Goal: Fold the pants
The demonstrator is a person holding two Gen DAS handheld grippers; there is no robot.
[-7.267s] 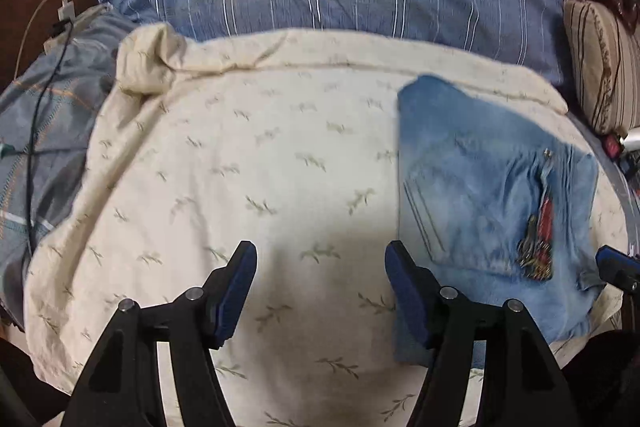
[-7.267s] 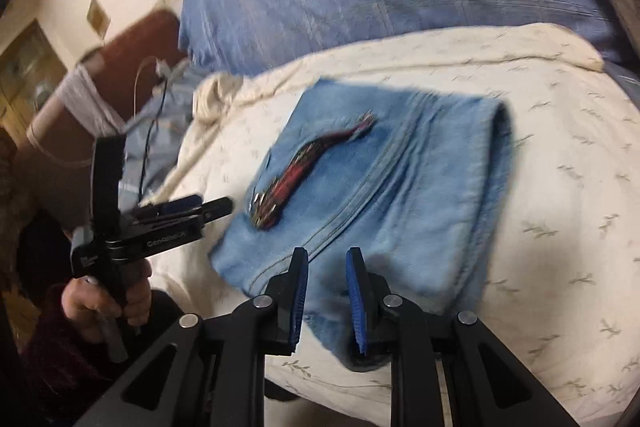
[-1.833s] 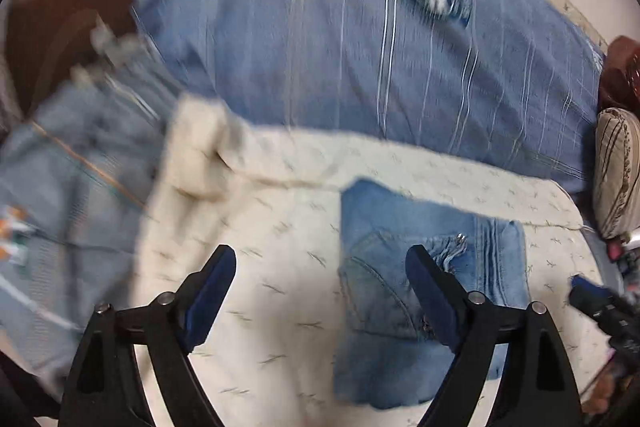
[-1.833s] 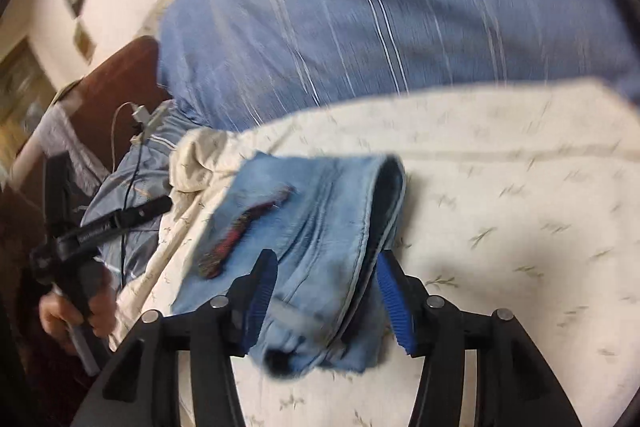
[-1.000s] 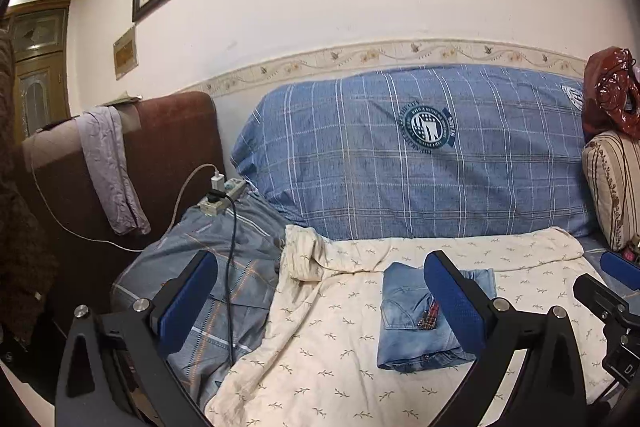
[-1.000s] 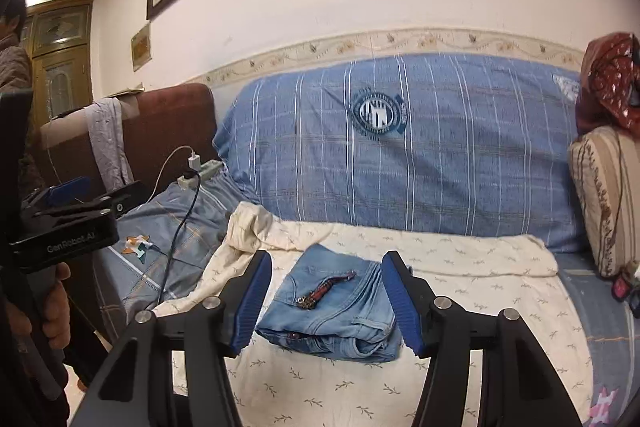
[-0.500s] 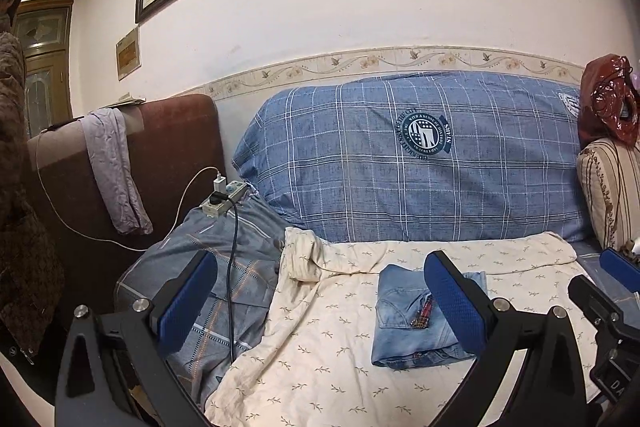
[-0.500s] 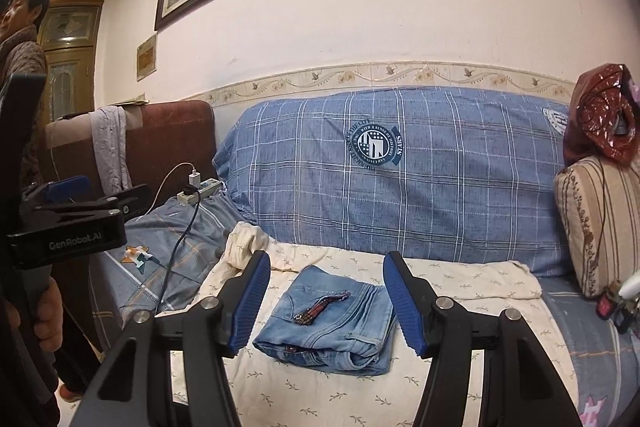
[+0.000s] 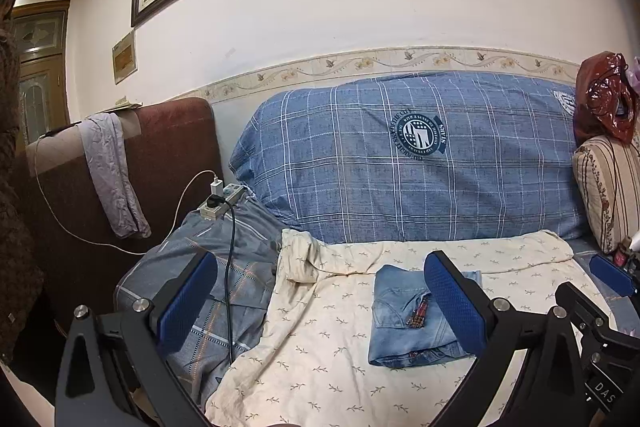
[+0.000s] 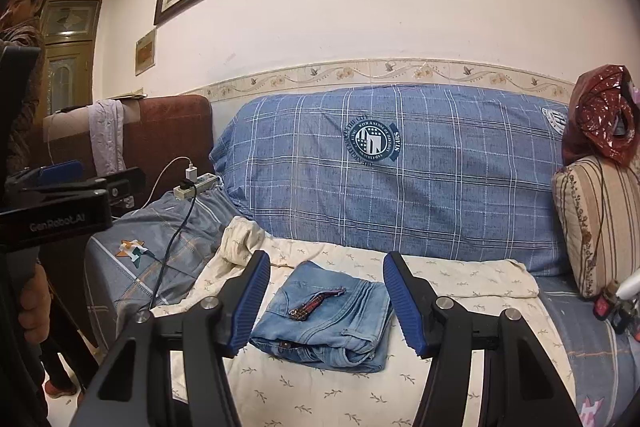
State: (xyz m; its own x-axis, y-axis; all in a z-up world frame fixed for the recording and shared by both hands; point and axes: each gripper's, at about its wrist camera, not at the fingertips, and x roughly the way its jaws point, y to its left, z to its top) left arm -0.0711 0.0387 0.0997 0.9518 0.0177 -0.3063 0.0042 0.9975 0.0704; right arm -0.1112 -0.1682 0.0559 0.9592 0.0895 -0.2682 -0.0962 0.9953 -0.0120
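Note:
The light blue denim pants [image 10: 328,315] lie folded into a compact rectangle on the cream leaf-print sheet [image 10: 460,279] covering the sofa seat. A red beaded trim shows on top of the pants. They also show in the left wrist view [image 9: 408,315], partly behind a finger. My left gripper [image 9: 320,307] is open and empty, held back from the sofa. My right gripper [image 10: 326,301] is open and empty, well short of the pants, which show between its fingers.
A blue plaid cushion [image 10: 400,163] forms the sofa back. A power strip with cables [image 9: 222,201] lies on grey bedding at left. A striped pillow [image 10: 596,223] and a red bag [image 10: 604,115] sit at right. A brown armrest [image 9: 168,155] carries a draped cloth. A person [image 10: 24,67] stands at far left.
Both grippers have pulled back and risen from just above the pants, so the whole sofa and wall now show. The right gripper has opened wide. The folded pants stay put.

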